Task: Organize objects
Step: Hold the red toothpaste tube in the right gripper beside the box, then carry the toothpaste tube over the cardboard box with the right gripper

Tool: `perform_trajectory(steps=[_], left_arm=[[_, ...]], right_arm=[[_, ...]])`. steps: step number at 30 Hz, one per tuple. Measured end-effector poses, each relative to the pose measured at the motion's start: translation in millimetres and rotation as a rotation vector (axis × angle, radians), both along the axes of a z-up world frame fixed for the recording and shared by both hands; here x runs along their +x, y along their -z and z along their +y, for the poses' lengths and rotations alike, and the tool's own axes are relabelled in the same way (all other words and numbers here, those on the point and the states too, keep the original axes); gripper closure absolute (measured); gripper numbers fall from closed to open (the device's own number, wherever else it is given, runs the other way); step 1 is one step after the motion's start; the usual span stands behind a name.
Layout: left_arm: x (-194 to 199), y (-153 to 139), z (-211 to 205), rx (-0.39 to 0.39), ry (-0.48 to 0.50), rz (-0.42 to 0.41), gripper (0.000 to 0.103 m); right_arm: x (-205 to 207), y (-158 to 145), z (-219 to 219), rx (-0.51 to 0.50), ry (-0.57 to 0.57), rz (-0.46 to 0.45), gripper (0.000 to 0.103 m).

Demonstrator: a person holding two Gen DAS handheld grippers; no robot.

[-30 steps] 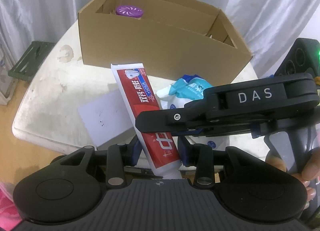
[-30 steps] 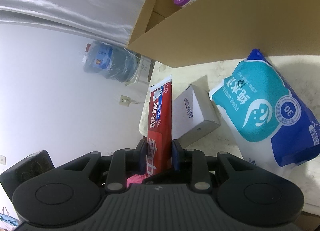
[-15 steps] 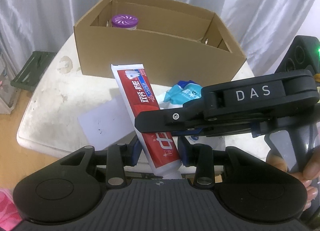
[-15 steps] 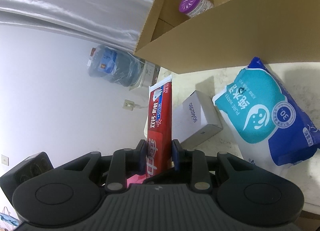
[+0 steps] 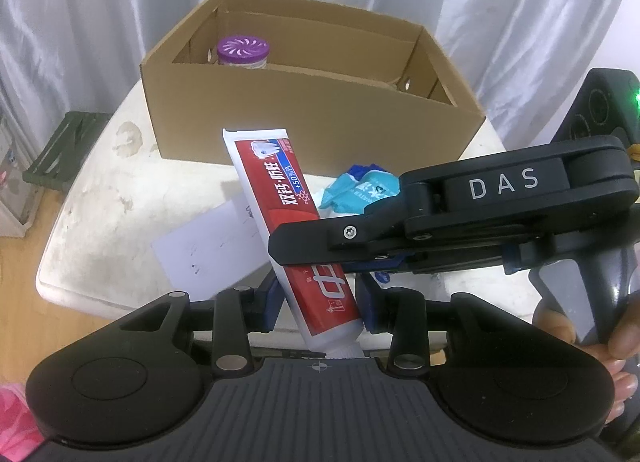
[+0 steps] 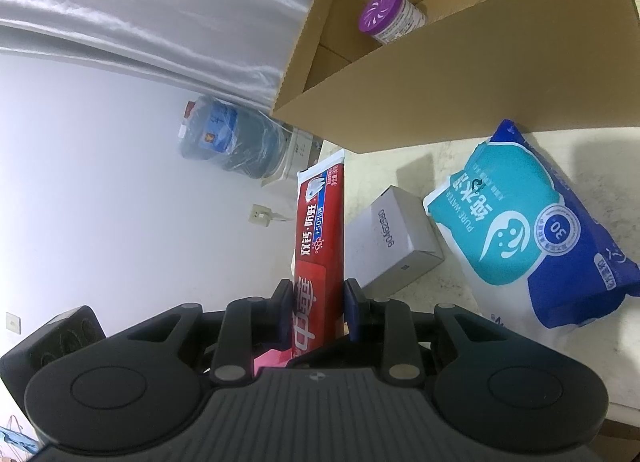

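Both clamped on red toothpaste tube (image 5: 306, 246), left hand-held gripper (image 5: 316, 298) and right hand-held gripper (image 6: 316, 304); open brown cardboard box (image 5: 320, 126) now nearer, drop-off likely next.

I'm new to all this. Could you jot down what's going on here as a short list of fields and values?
Held item: red toothpaste tube
Left tongs: shut on the tube's lower end
Right tongs: shut on the same tube, crossing from the side
Cardboard box: open, behind the tube
Inside box: purple-lidded jar
On table: white carton, blue wipes pack
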State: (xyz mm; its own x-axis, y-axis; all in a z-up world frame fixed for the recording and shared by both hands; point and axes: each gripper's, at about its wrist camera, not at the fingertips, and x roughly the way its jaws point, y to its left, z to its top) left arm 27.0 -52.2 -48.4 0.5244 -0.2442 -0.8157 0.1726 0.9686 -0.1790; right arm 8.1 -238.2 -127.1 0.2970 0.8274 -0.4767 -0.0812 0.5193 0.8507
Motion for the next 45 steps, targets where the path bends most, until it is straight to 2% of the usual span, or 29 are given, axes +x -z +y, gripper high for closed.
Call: perform_trajectory(steps=[13, 23, 34, 45], left_arm=[[1, -6, -10, 0.024, 0.014, -0.014, 0.065], [5, -19, -24, 0.055, 0.060, -0.050, 0.065], [25, -35, -46, 0.073, 0.149, -0.100, 0.065], [60, -52, -59, 0.080, 0.183, -0.136, 0.065]], right_arm=[[1, 1, -5, 0.023, 0.018, -0.011, 0.072], [1, -10, -20, 0.048, 0.065, -0.034, 0.072], [5, -25, -46, 0.072, 0.157, -0.067, 0.072], [37, -44, -64, 0.082, 0.195, -0.108, 0.072]])
